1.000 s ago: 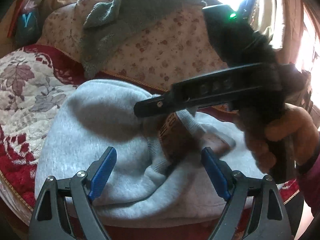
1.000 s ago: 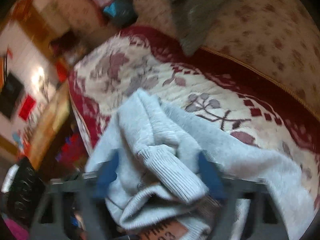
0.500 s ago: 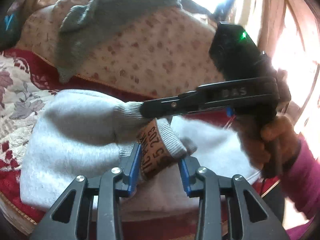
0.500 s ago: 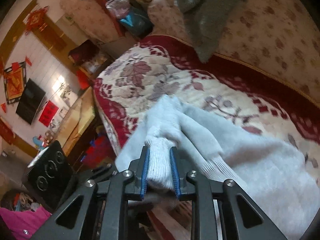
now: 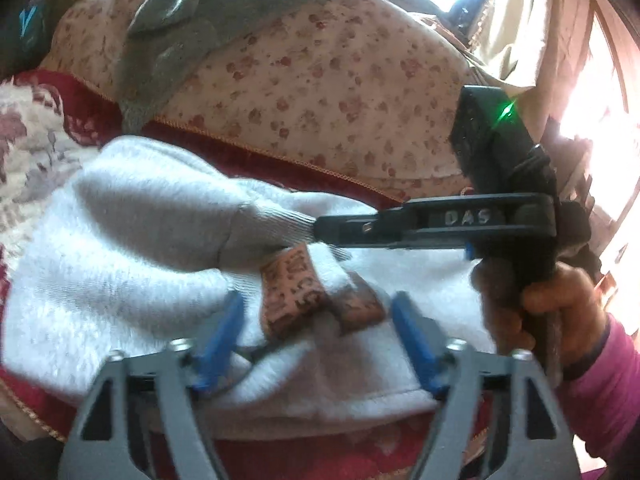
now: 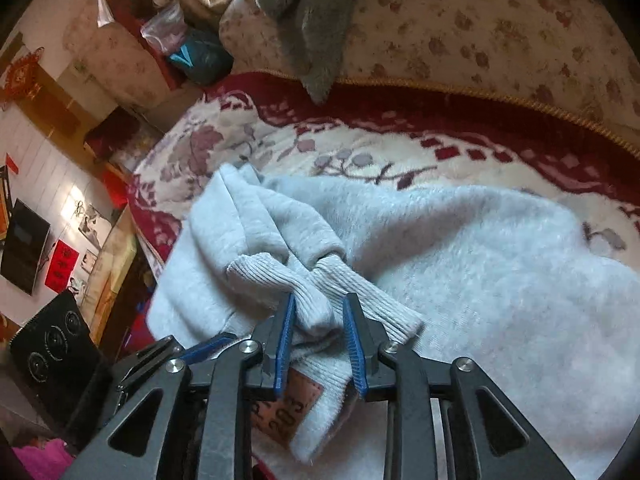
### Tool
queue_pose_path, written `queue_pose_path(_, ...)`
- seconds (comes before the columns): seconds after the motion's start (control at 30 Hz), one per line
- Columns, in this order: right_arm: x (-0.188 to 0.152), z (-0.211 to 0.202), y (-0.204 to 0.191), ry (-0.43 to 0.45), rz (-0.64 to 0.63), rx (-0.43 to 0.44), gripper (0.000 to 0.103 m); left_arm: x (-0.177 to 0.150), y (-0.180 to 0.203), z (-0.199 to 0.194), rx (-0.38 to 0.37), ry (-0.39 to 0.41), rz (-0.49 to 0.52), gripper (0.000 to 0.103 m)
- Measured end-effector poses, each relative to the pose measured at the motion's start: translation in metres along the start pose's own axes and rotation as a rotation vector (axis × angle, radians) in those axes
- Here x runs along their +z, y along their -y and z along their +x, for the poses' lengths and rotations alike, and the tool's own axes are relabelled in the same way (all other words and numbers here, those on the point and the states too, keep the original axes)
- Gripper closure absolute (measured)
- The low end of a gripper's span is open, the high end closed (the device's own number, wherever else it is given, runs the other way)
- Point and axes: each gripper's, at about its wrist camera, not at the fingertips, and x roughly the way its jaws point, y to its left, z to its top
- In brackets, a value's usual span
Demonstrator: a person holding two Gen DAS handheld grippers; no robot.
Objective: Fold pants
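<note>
Two views split the scene between them. The left wrist view alone shows the right gripper [image 5: 320,230] from the side, a hand [image 5: 540,312] in a pink sleeve [image 5: 600,392] around its grip, a green light glowing on its housing, and bright window glare at the upper right. The right wrist view alone shows the room at the left of the frame: a dark screen, red wall hangings and a black speaker [image 6: 56,344].

The pants [image 6: 480,264] are pale grey fleece, lying bunched on the red-and-cream floral blanket [image 6: 360,152] in the middle of both views. Their ribbed cuffs [image 6: 280,276] lie gathered on top, and a brown patch [image 6: 290,404] with printed digits shows by the waistband.

The right gripper's jaws have just been opening slightly; one ribbed cuff sits between the blue pads [image 6: 285,332], which stand narrowly apart around it, so it is released rather than clenched. The left gripper [image 5: 320,336] has just been opening too and stands wide, its pads either side of the patch without touching it.

The blanket lies bare above the pants; a floral cushion [image 6: 500,28] with a grey towel [image 6: 320,20] draped over it bounds the far side.
</note>
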Motion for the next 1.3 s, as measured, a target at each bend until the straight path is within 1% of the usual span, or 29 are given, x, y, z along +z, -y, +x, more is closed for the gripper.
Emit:
queue_pose_path(0.03,-0.001,-0.008,-0.001,0.010,0.007,-0.004,0.071,0.000,0.006,-0.004,0.022,0.009,0.025,0.020)
queue_pose_path(0.1,-0.009,-0.033,-0.001,0.055,0.015,-0.010,0.061,0.000,0.015,-0.011,0.038,0.018,0.058,0.020)
queue_pose_path(0.13,-0.015,-0.047,0.001,0.079,0.024,-0.019,0.041,0.001,0.018,-0.012,0.035,0.019,0.065,0.019)
queue_pose_path(0.17,-0.022,-0.059,0.004,0.098,0.041,-0.028,0.018,0.003,0.023,-0.013,0.033,0.016,0.071,0.019)
queue_pose_path(0.2,-0.027,-0.069,0.007,0.116,0.055,-0.031,0.012,0.005,0.026,-0.012,0.034,0.014,0.074,0.019)
queue_pose_path(0.4,-0.072,-0.140,0.035,0.230,0.157,-0.038,0.011,0.016,0.053,0.004,0.041,0.001,0.113,0.018)
queue_pose_path(0.53,-0.103,-0.169,0.052,0.241,0.193,-0.082,0.005,0.020,0.073,0.021,0.039,-0.023,0.123,0.016)
queue_pose_path(0.67,-0.134,-0.191,0.071,0.250,0.262,-0.084,0.003,0.021,0.088,0.038,0.026,-0.068,0.115,0.016)
queue_pose_path(0.77,-0.154,-0.205,0.078,0.283,0.273,-0.072,0.003,0.021,0.097,0.049,0.024,-0.083,0.126,0.016)
queue_pose_path(0.87,-0.170,-0.213,0.072,0.293,0.235,-0.071,0.001,0.022,0.103,0.059,0.023,-0.101,0.127,0.016)
queue_pose_path(1.0,-0.190,-0.214,0.059,0.264,0.154,-0.082,0.000,0.023,0.109,0.069,0.021,-0.118,0.124,0.016)
queue_pose_path(1.07,-0.200,-0.211,0.055,0.247,0.142,-0.078,0.000,0.024,0.113,0.075,0.020,-0.126,0.129,0.016)
queue_pose_path(1.23,-0.227,-0.198,0.073,0.230,0.256,0.010,0.000,0.029,0.124,0.086,0.002,-0.139,0.154,0.016)
queue_pose_path(1.3,-0.233,-0.193,0.082,0.227,0.299,0.004,0.000,0.031,0.131,0.091,-0.019,-0.144,0.168,0.016)
